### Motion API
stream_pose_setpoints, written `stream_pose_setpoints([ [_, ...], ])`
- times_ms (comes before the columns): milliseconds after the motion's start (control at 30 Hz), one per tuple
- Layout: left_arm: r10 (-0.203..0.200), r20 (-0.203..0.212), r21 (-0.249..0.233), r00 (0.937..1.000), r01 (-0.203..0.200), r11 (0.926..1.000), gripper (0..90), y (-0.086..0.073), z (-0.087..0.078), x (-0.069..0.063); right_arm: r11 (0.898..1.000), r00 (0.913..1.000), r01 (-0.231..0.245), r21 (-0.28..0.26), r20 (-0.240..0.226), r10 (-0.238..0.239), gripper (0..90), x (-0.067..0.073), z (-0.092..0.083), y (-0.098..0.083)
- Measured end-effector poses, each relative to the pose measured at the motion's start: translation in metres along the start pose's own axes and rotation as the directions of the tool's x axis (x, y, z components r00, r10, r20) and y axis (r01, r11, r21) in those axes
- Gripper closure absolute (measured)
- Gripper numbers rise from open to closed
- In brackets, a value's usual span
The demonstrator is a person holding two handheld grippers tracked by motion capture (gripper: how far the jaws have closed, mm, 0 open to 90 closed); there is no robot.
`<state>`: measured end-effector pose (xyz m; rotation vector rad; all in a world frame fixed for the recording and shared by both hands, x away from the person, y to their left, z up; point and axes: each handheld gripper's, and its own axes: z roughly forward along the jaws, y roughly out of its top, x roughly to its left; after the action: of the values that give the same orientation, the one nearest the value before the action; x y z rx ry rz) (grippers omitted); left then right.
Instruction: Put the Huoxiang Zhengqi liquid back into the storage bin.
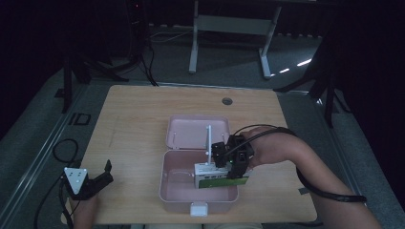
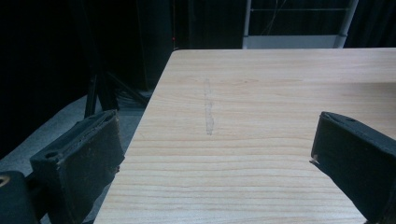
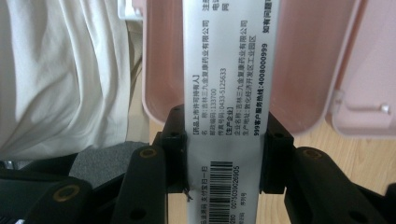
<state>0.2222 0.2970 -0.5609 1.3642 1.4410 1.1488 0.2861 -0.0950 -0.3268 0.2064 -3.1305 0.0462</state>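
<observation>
The wooden counter [image 1: 143, 114] carries a pink case [image 1: 169, 191] lying open near its front edge, the lid [image 1: 191, 131] folded back flat behind the tray. A thin white upright part [image 1: 208, 138] stands at the hinge line between lid and tray.

Inside the tray, toward its right rear, is a white medicine box [image 1: 206, 174] with a green face, printed text and a barcode. In the right gripper view the box [image 3: 229, 93] runs lengthwise up between the two black jaws, and both jaws press flat against its long sides, so the right tongs [image 3: 228, 154] are clamped on it. In the high view the right tongs [image 1: 229, 160] reach in over the tray's right wall from the person's hand, with the box below and just in front of them, above the tray's floor; whether it touches the floor cannot be told.

The left tongs [image 1: 102, 174] sit at the counter's front left corner, well apart from the case. In the left gripper view their jaws stand wide apart with bare wood between them [image 2: 219, 154].
</observation>
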Motion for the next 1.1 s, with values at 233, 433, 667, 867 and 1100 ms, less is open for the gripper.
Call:
stream_pose_setpoints([
  [233, -0.001, 0.001, 0.000, 1.0000, 0.001, 1.0000, 2.3, 0.000, 0.000, 0.000, 1.000, 0.9998, 0.018, -0.011, -0.002, -0.018, 61.9, 0.001, 0.003, 0.020],
  [433, -0.003, 0.003, -0.002, 1.0000, 0.003, 1.0000, 2.3, 0.000, 0.000, 0.001, 0.999, 0.9991, 0.037, -0.031, -0.021, -0.037, 61.8, 0.003, 0.013, 0.031],
  [667, -0.002, 0.003, 0.000, 1.0000, 0.002, 1.0000, 2.3, 0.000, 0.000, 0.000, 1.000, 0.9998, 0.008, -0.013, -0.020, -0.008, 61.9, 0.000, 0.032, 0.031],
  [867, -0.002, 0.004, 0.001, 1.0000, 0.002, 1.0000, 2.3, 0.000, 0.000, 0.000, 0.999, 0.9997, -0.023, -0.026, -0.014, 0.022, 61.9, -0.004, 0.052, 0.031],
  [1100, -0.004, 0.005, -0.002, 1.0000, 0.004, 1.0000, 2.3, 0.000, 0.000, 0.001, 0.999, 0.9987, -0.043, -0.012, -0.029, 0.042, 61.8, -0.005, 0.075, 0.031],
])
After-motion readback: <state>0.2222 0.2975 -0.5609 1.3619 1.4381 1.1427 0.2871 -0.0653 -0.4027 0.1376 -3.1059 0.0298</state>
